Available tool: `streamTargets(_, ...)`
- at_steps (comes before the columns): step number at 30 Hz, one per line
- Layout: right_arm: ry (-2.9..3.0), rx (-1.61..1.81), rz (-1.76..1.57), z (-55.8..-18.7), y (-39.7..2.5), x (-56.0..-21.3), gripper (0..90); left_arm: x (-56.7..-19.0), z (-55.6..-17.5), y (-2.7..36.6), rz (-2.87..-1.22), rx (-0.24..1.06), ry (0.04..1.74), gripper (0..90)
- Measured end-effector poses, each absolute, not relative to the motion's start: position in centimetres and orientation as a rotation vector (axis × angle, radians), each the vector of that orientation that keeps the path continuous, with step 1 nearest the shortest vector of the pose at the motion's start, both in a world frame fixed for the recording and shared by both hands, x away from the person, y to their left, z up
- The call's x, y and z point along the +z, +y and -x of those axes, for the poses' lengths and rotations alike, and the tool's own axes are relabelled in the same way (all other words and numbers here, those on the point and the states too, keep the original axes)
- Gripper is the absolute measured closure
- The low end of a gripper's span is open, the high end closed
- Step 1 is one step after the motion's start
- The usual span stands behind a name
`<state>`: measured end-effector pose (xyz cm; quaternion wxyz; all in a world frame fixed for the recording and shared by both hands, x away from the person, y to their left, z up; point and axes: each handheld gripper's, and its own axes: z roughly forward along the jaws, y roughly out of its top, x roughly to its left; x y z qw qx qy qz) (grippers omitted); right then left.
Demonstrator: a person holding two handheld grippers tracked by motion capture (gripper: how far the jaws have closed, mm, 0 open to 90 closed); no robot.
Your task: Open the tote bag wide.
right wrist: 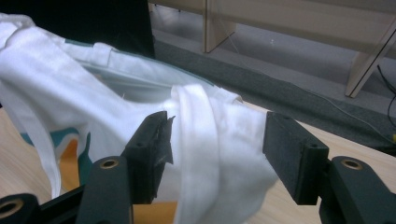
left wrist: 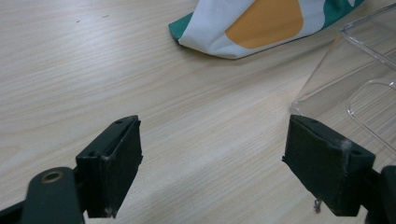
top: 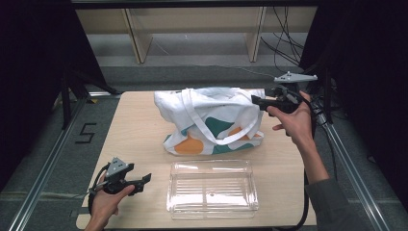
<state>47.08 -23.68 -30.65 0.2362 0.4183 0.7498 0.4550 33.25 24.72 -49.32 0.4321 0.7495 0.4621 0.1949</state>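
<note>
Nearest the high camera sat a clear plastic box (top: 212, 189), rectangular and glossy, on the pale wood-grain table (top: 134, 139). Behind it slumped a white cloth bag (top: 211, 120) with orange and teal patches. A "5" (top: 85, 133) marked the floor. At the table's near left corner the left gripper (top: 142, 182) hovered.

Its own view showed the jaws wide apart over bare wood, holding nothing.

The right gripper (right wrist: 215, 154) stood wide open too, soft white fabric bunched between its jaws, at the bag's right edge.
</note>
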Motion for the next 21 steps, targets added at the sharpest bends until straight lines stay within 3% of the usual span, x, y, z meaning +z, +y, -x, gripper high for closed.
streamTargets(18, 2.146, 1.240, -1.283, -51.1, -20.7, -31.3, 45.6, -49.3, -33.2, 24.8, -1.874, 0.484, 1.143, 20.0)
streamTargets(19, 2.161, 1.241, -1.280, -51.3, -20.6, -31.4, 47.3, -49.3, -33.3, 24.8, -1.872, 0.483, 1.143, 20.0)
streamTargets(20, 2.176, 1.259, -1.254, -51.3, -20.5, -31.3, 59.7, -49.3, -33.2, 24.8, -1.863, 0.489, 1.143, 20.0)
streamTargets(21, 2.191, 1.267, -1.241, -51.3, -20.4, -31.3, 64.4, -49.3, -33.2, 24.7, -1.862, 0.496, 1.138, 20.2)
